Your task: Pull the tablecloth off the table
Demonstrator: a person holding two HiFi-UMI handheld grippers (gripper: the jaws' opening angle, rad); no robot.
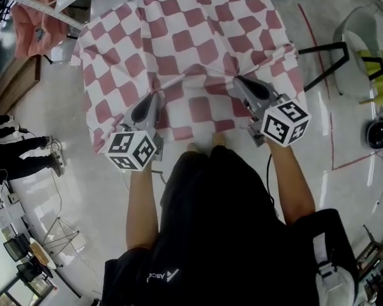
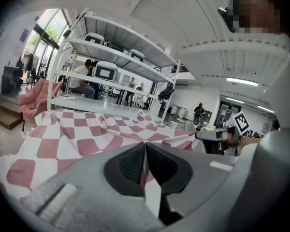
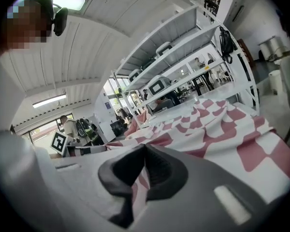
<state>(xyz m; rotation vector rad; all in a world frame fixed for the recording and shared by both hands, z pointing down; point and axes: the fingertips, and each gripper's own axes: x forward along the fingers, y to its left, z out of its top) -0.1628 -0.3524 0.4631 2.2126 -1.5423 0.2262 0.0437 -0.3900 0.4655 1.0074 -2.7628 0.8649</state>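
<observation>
A red-and-white checked tablecloth drapes over the table in the head view, its near edge hanging toward me with folds pulled tight at two spots. My left gripper is shut on the cloth at the near left; cloth shows pinched between its black pads. My right gripper is shut on the cloth at the near right, and its own view shows the cloth caught between the pads. Creases run from both grips across the cloth.
White shelving with people seated behind it stands beyond the table. A pink cloth hangs on a rack at far left. A grey chair and red floor tape lie to the right. A person's legs stand at left.
</observation>
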